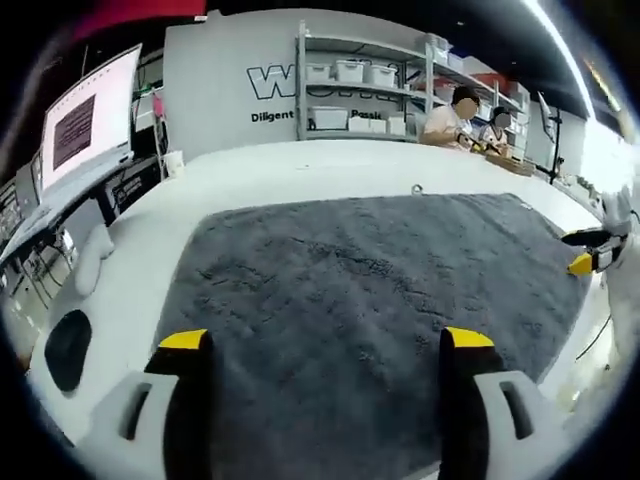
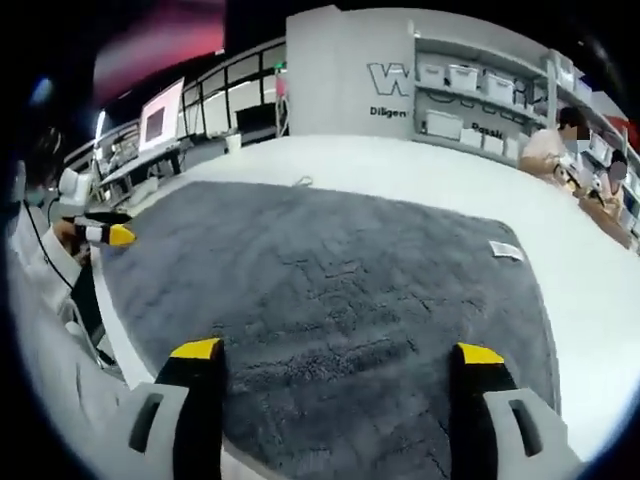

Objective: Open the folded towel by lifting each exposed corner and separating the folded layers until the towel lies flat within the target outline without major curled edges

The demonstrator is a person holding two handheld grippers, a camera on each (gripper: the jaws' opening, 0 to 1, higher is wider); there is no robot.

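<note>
A dark grey towel [image 1: 360, 300] lies spread flat on the white table [image 1: 300, 165]; in the right gripper view the same towel [image 2: 330, 300] has a white label [image 2: 505, 250] at its right edge. My left gripper [image 1: 325, 345] hovers open over the towel's near edge, holding nothing. My right gripper [image 2: 335, 355] is also open above the towel's near edge, empty. The right gripper [image 1: 585, 255] shows at the towel's right edge in the left gripper view, and the left gripper [image 2: 105, 232] shows at the towel's left edge in the right gripper view.
A monitor [image 1: 90, 120] stands at the table's left. Shelves with white bins [image 1: 360, 95] line the back wall. Two people [image 1: 465, 115] sit at the far right. A small object [image 1: 416, 189] lies just beyond the towel's far edge.
</note>
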